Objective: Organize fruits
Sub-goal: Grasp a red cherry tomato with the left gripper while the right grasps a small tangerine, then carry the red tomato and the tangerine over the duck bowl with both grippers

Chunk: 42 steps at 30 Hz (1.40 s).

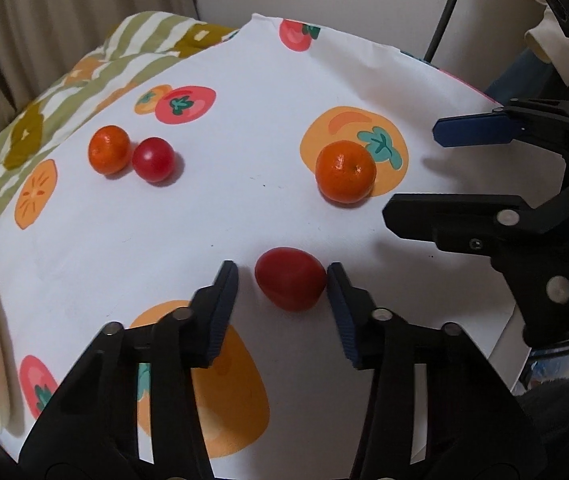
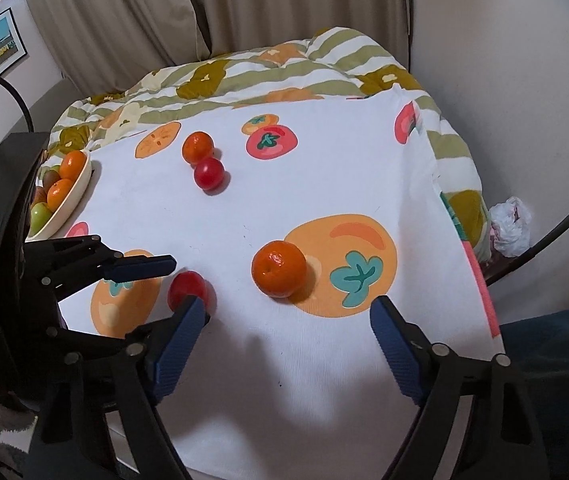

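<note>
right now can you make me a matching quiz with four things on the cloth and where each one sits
Things:
1. near red tomato
2. far red tomato
3. lone orange mandarin
4. cream shallow bowl

Places:
A. on a printed orange persimmon on the white cloth
B. holding mixed fruit at the cloth's edge
C. between the open fingers of the left gripper
D. touching a second small orange mandarin

Pairs: 1-C, 2-D, 3-A, 4-B
</note>
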Tool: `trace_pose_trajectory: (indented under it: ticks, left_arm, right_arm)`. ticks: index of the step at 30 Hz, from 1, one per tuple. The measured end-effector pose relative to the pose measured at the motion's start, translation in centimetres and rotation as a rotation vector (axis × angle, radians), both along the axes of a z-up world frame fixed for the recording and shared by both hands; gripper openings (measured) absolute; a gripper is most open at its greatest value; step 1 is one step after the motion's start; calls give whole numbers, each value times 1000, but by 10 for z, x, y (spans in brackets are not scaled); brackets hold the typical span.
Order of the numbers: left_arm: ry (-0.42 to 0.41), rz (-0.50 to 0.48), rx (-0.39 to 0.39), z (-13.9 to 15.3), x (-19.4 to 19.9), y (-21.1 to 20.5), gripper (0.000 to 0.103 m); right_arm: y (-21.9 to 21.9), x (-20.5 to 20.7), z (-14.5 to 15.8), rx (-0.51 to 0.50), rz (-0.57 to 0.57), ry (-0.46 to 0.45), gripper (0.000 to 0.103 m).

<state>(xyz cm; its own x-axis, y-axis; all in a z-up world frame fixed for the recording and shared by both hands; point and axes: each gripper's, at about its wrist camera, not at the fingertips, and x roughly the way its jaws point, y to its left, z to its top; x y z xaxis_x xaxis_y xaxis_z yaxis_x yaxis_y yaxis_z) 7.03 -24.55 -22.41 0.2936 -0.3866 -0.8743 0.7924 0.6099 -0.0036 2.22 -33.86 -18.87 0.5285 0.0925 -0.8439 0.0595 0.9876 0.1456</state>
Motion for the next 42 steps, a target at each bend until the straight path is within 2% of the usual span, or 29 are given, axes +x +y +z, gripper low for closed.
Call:
trace_pose_trajectory:
  ticks: [2, 10, 17, 22, 24, 26, 28, 33, 42]
  left_arm:
    - [10, -4, 7, -3, 0, -1, 40]
    - [7, 26, 0, -4, 1, 0, 40]
    - [5, 72, 8, -4, 7, 8, 40]
    - [13, 124, 2, -5, 12, 18, 40]
    - [13, 149, 6, -4, 13, 22, 40]
    - [18, 170, 3, -4, 13, 25, 40]
    - [25, 185, -6, -4, 14, 29, 40]
    - [24, 219, -22, -2, 17, 35, 40]
    - [-19, 265, -51, 26, 20, 50, 40]
  right_arm:
    - [0, 2, -2, -4, 1, 5, 78]
    - [1, 13, -13, -3, 27, 45, 74]
    - [6, 29, -24, -4, 66, 85, 60]
    - [7, 37, -26, -10, 77, 82, 58]
    - [8, 41, -28, -8, 83, 85, 51]
    - [10, 43, -30, -12, 87, 93, 40]
    - [11, 44, -31, -31, 83, 93, 35]
    - [15, 45, -29, -63, 84, 88, 34]
    - [19, 46, -3, -38, 91, 33, 34]
